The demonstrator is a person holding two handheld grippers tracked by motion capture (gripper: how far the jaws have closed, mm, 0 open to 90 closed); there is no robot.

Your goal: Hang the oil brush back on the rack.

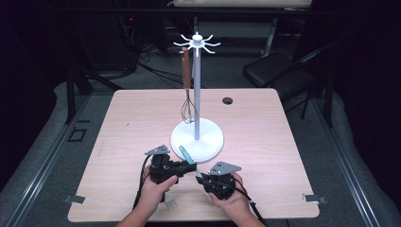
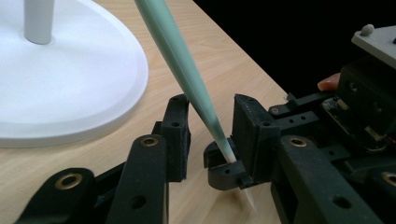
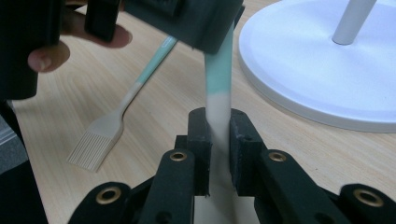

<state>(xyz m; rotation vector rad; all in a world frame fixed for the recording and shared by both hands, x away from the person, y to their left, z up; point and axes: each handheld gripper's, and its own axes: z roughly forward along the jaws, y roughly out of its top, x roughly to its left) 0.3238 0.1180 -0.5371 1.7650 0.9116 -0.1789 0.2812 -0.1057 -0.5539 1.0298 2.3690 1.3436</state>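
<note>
Near the front edge of the table (image 1: 265, 142), just in front of the white stand's round base (image 1: 208, 142), both grippers meet over a slim mint-green and cream utensil (image 1: 186, 154). From the right gripper's own camera, the right gripper (image 3: 218, 135) has its two black jaws pressed on the cream part of the handle (image 3: 218, 100), clamping it; the handle's lower end is cut off behind the jaws and its top is hidden by the other gripper's body. From the left gripper's own camera, the left gripper (image 2: 210, 128) has the green shaft (image 2: 187, 74) standing tilted between its jaws, but gaps show on both sides, so the pads are not pressing it. A second utensil, a pastry brush (image 3: 100, 140), lies flat on the wood near the person's fingers (image 3: 46, 56). In the high view the utensil's working end is hidden by the grippers. A whisk (image 1: 188, 109) with a brown handle hangs from the stand's top hooks (image 1: 197, 42).
</note>
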